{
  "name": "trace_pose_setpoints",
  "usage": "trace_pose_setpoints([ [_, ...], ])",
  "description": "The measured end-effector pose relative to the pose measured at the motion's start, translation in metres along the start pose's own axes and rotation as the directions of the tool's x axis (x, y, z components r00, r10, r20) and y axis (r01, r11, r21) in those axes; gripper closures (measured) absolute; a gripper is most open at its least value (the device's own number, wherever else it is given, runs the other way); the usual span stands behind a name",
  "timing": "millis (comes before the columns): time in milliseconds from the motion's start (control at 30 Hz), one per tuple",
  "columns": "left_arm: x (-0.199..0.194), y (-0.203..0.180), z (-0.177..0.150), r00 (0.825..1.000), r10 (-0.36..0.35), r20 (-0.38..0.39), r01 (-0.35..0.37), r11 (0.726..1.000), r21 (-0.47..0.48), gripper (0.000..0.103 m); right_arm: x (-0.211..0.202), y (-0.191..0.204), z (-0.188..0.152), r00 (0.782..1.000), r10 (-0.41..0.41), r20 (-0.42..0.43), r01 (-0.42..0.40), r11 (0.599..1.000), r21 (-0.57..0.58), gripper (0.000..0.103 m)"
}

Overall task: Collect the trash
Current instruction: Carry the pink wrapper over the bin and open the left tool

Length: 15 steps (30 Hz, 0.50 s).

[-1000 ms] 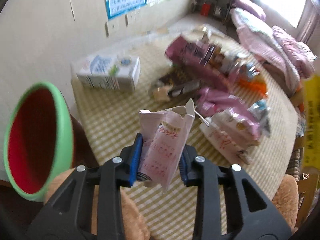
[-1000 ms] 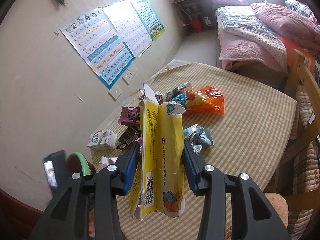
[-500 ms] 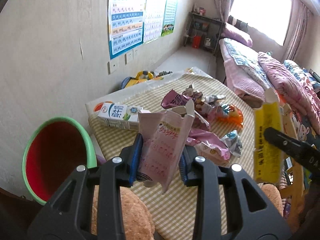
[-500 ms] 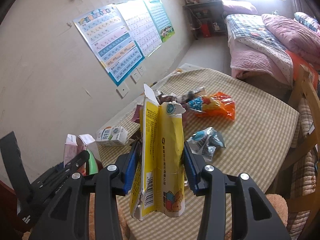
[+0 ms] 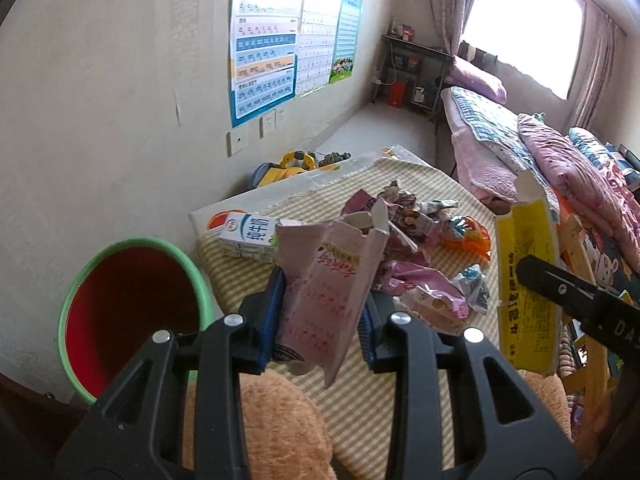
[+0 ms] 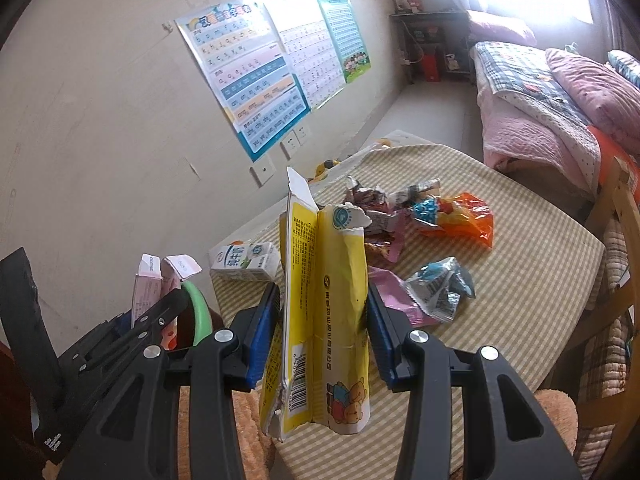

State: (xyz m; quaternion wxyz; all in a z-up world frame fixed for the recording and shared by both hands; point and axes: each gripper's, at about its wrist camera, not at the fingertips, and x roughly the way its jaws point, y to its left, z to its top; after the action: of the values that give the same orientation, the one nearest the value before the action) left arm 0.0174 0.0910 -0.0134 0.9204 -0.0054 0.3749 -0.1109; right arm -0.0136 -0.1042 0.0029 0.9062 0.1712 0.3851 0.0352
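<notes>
your left gripper (image 5: pixel 320 316) jaws pinch the pink carton (image 5: pixel 326 292) beside the bin (image 5: pixel 132 312); right gripper (image 6: pixel 320 336) jaws pinch the yellow carton (image 6: pixel 324 312) above the bench (image 6: pixel 520 280). both grips are low, so the cartons may tip short of the bin.

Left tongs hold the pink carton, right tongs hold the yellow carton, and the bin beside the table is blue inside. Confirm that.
The bin is red inside with a green rim, as the left wrist view shows. The rest stands: left tongs hold the pink carton, right tongs the yellow carton.

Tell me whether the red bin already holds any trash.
No: the red bin shows only bare red inside, and the pink carton is clamped in the left gripper.
</notes>
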Motion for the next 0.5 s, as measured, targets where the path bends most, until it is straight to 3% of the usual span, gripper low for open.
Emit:
trace_pose_setpoints([
  [500,-0.006,0.037,-0.006,0.999,0.047,-0.003,-0.047,0.998,-0.039,0.070,0.014,0.037,-0.007,0.999,0.021,-0.049,-0.024,0.997,-0.075,0.061],
])
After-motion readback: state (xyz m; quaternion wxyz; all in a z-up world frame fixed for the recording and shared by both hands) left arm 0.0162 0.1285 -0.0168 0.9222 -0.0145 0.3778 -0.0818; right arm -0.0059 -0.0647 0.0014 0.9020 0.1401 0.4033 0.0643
